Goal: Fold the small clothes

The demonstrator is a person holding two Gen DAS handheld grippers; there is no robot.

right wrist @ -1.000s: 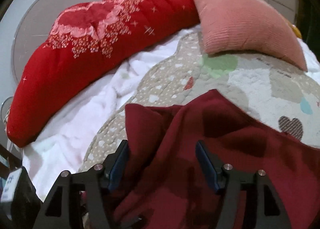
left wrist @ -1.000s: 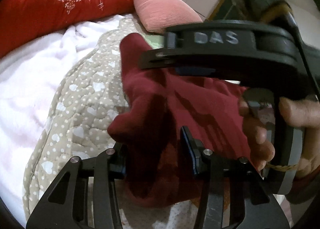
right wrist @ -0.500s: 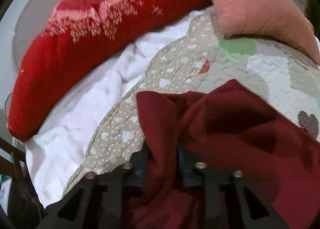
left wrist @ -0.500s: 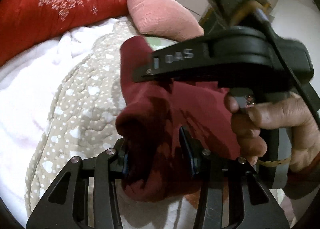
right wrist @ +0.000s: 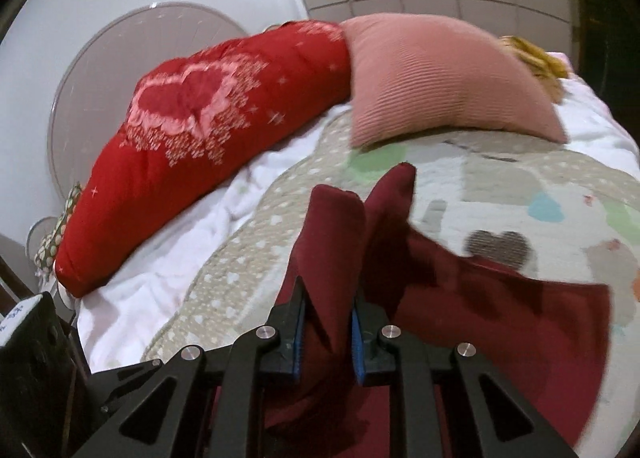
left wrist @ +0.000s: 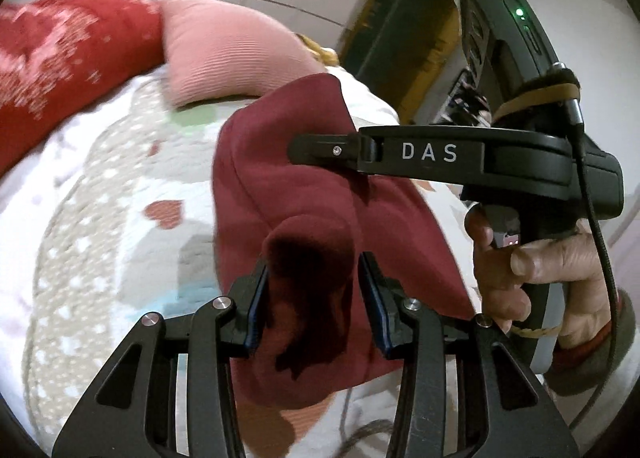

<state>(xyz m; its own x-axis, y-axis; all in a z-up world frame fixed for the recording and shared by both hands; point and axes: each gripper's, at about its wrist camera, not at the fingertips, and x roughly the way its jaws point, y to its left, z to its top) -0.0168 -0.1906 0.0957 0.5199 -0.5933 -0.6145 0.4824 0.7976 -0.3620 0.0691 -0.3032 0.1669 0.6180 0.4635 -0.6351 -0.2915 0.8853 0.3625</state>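
Red quilt blurred; garment bottom cut off.

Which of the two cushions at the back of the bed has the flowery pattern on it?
The long bright red cushion on the left. It has pale pink flower-like print; the pink cushion beside it is plain and ribbed.

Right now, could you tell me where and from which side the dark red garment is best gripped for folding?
Judging by its pose, at the bunched near edge, from the near side: both the left gripper and the right gripper are shut on raised folds of the dark red garment there, while its far part drapes over the quilt.
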